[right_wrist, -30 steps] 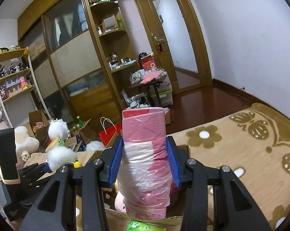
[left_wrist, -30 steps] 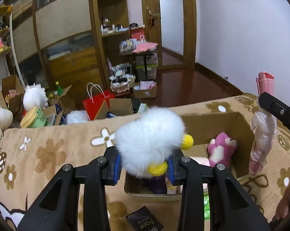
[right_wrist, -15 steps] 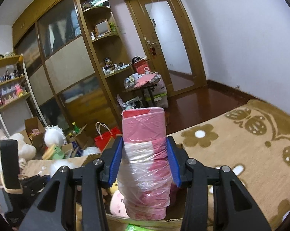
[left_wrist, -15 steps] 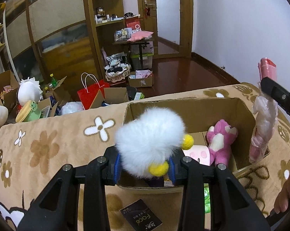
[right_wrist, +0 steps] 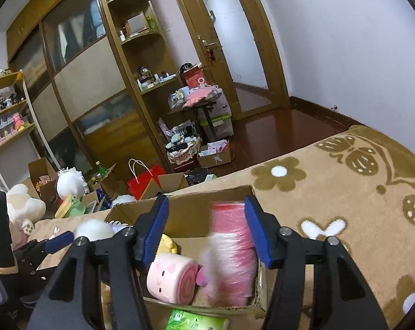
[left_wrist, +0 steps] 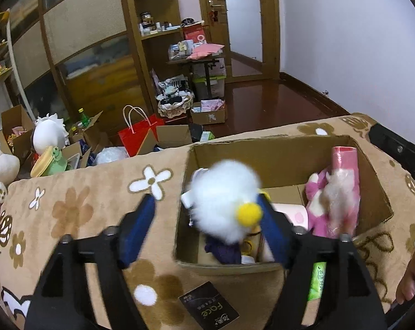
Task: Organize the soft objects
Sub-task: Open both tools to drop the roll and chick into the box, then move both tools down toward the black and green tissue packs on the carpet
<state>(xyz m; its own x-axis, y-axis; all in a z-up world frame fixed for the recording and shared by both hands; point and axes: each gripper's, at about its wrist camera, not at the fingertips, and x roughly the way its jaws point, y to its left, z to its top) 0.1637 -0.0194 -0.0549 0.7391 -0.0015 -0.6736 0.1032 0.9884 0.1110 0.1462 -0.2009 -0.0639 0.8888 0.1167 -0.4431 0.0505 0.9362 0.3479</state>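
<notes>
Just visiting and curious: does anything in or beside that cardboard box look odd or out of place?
Mostly tidy. The white fluffy toy and the pink plastic roll are blurred, seemingly dropping into the cardboard box. A green tissue pack lies outside it.

Cluttered bedroom: bed (right_wrist: 331, 192), wardrobe (right_wrist: 83, 82).

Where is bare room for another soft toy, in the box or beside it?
Free: blanket left of the cardboard box, and the box floor at the back, between white fluffy toy and pink plush. Crowded: the box's front and right side.
</notes>
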